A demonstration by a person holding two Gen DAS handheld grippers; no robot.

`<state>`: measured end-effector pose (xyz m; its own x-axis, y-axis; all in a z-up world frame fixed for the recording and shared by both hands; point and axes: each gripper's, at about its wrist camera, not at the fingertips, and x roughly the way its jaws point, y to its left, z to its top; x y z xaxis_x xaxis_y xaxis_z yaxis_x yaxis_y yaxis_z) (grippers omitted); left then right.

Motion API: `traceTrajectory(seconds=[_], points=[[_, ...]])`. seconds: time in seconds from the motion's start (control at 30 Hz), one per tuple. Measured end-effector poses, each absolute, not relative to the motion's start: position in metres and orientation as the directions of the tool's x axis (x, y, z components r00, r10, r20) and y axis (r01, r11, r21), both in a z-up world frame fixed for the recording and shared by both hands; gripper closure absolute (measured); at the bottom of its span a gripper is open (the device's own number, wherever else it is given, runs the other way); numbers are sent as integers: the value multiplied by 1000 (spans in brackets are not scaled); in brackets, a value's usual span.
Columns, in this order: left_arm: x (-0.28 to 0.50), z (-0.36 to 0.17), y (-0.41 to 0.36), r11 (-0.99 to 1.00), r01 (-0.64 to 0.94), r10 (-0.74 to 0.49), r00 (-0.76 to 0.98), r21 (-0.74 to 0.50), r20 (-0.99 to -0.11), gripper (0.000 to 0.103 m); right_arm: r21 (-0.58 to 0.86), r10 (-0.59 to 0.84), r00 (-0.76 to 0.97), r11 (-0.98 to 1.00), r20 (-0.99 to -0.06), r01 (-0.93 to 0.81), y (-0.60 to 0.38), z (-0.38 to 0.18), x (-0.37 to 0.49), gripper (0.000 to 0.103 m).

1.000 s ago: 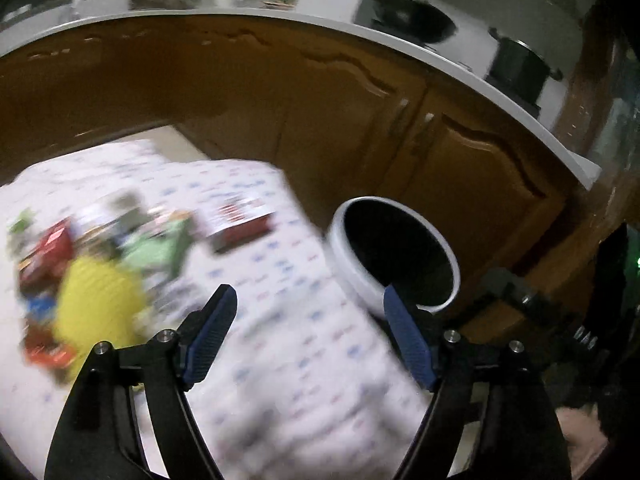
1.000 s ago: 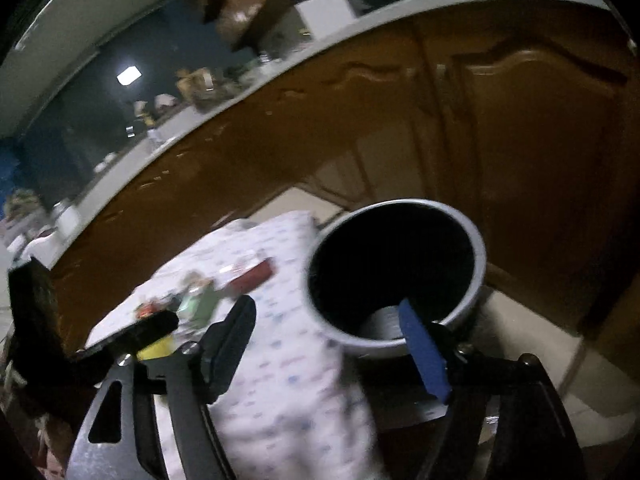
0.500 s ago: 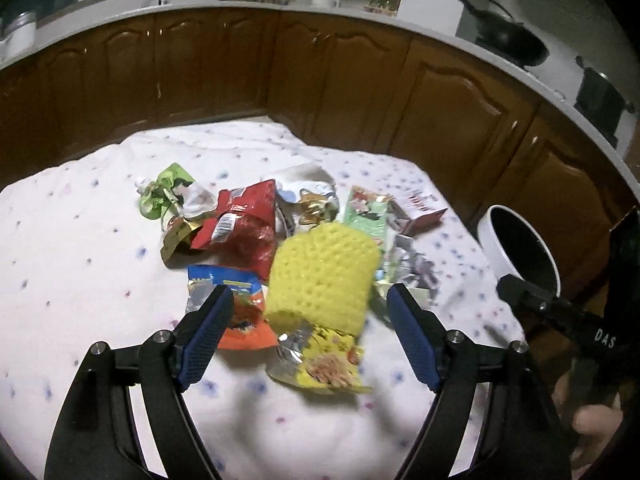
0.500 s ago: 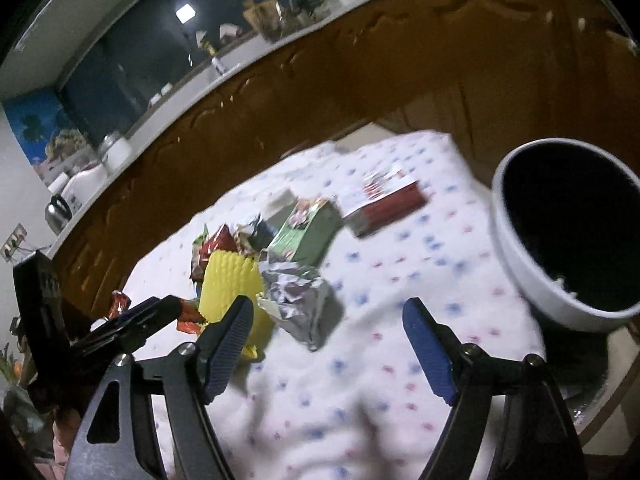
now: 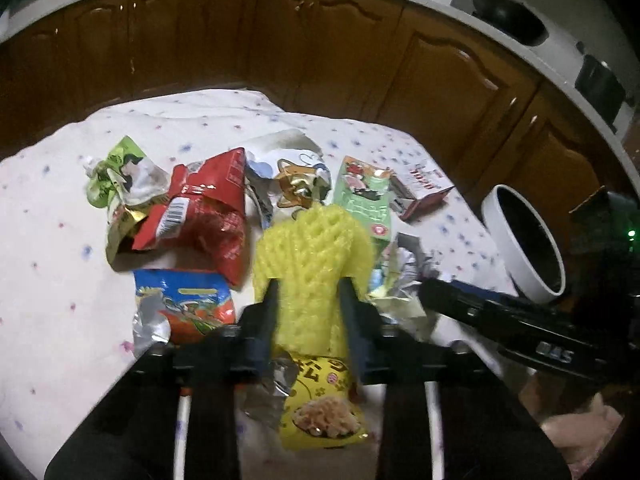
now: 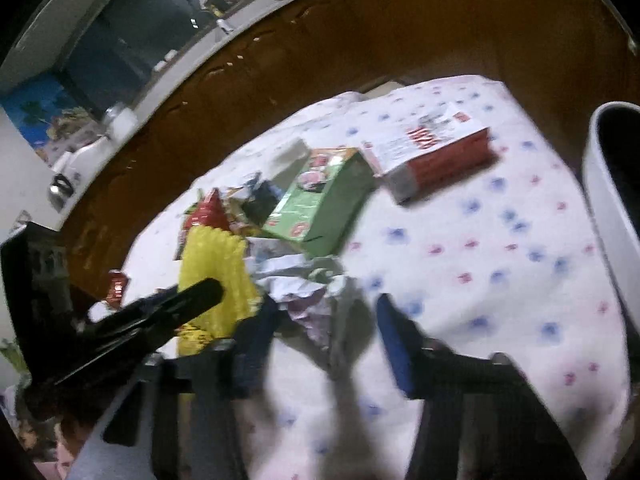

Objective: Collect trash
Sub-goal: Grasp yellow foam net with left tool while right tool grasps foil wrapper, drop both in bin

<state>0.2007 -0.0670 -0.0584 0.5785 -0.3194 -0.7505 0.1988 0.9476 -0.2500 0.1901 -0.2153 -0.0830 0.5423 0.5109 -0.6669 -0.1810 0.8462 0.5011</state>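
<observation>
A pile of trash lies on a white dotted cloth [image 5: 60, 240]. My left gripper [image 5: 308, 300] is shut on a yellow foam net [image 5: 316, 248] at the front of the pile; the net also shows in the right wrist view [image 6: 212, 268]. Around it lie a red wrapper [image 5: 208, 208], a green wrapper [image 5: 364, 196], an orange-blue wrapper [image 5: 188, 308] and a yellow packet [image 5: 320, 412]. My right gripper [image 6: 324, 332] is open over crumpled silver foil [image 6: 308, 284]. A white bin [image 5: 524, 240] with a dark inside stands at the right; in the right wrist view its wall [image 6: 604, 200] shows.
A red and white box [image 6: 432, 152] and a green carton [image 6: 324, 204] lie behind the foil. Brown cabinets [image 5: 320, 48] with a white counter curve round the far side. The right tool's black body [image 5: 520, 328] crosses the left wrist view.
Both grippers swung from the bin to the trash pile. My left gripper closed on the yellow foam net. My right gripper came down over the foil, still open.
</observation>
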Motion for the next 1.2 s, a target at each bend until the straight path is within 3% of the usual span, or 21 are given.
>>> traceTrajectory(seconds=[0.03, 0.07, 0.33, 0.53, 0.87, 1.2], points=[[198, -56, -66, 944, 201, -331, 581, -263, -743, 82, 499, 512, 544, 846, -665, -187, -213, -81, 187, 87], [193, -53, -66, 940, 204, -341, 588, -273, -734, 82, 493, 509, 547, 849, -665, -191, -213, -79, 185, 87], [158, -6, -73, 927, 257, -375, 657, -273, -653, 82, 540, 527, 620, 820, -581, -192, -247, -51, 149, 88], [149, 21, -102, 897, 338, -441, 663, -284, -605, 82, 537, 454, 713, 833, -534, -129, -301, -25, 119, 88], [167, 19, -198, 829, 472, -547, 574, -300, -609, 82, 452, 178, 820, 885, -544, 108, -404, -6, 85, 85], [199, 15, -291, 772, 567, -590, 471, -288, -656, 81, 439, 93, 804, 871, -587, 220, -452, -16, 101, 84]])
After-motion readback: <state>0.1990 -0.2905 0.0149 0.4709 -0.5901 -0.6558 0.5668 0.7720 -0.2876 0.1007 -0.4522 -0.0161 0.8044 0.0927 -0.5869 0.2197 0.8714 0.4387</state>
